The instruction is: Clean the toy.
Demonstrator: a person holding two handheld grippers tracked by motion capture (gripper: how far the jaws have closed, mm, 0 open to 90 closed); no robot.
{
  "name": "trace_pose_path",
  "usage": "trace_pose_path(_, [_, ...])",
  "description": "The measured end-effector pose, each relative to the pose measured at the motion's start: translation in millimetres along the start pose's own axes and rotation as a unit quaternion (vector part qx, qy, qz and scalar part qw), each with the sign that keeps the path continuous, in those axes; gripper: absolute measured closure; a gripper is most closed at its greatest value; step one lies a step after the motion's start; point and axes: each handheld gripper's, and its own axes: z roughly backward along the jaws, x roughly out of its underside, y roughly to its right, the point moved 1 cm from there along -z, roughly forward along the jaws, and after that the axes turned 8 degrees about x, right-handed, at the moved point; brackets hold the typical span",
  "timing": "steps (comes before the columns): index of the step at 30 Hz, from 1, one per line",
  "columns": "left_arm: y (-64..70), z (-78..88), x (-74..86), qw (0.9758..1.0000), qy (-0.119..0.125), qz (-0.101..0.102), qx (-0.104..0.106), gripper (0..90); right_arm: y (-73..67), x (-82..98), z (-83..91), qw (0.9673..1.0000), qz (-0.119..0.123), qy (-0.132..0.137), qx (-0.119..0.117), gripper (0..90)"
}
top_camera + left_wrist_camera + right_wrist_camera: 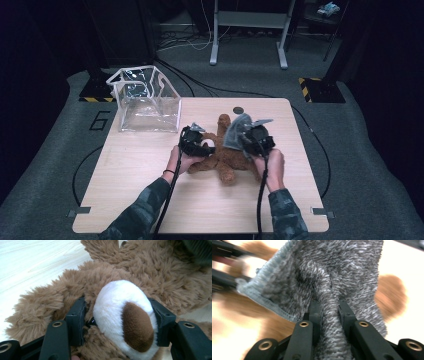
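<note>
A brown plush toy lies near the middle of the pale wooden bench, its limbs spread out over the surface. The left gripper sits at the toy's left side, and in the left gripper view its jaws are closed on the toy's white muzzle, one pad pressed against each side of it, with the dark brown nose patch facing the camera. The right gripper is over the toy's right side and holds a grey cloth, which stands up above the toy's body. In the right gripper view a bunched fold of that cloth is pinched between the nearly closed jaws, and the rest fans out above them, with a stitched hem along one edge; the background there is blurred. A person's hands and patterned sleeves come in from the near edge of the bench. At the bench's far left corner stands a clear plastic bag, open at the top, well apart from the toy.
</note>
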Motion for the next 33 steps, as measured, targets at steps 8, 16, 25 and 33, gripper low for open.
trace_pose_path(8, [-1.2,0.5,2.1,0.9999,0.006,0.007,0.01,40.8,-41.9,-6.1,-39.0,0.9992,0.034,-0.014,-0.018,77.6])
trace_pose_path(16, [-1.9,0.0,2.6,0.9998,0.01,0.008,0.013,40.8,-3.3,16.3,-26.8,0.9999,-0.001,-0.014,-0.004,78.3])
trace_pose_path(25, [-1.4,-0.1,2.1,0.9999,0.008,0.009,0.006,40.8,27.7,31.2,-16.6,0.9982,-0.027,-0.033,0.041,76.6])
trace_pose_path(33, [0.6,0.0,1.5,1.0,0.004,0.008,0.0,40.7,-39.6,-13.9,-6.6,0.9993,0.033,0.014,-0.012,75.5])
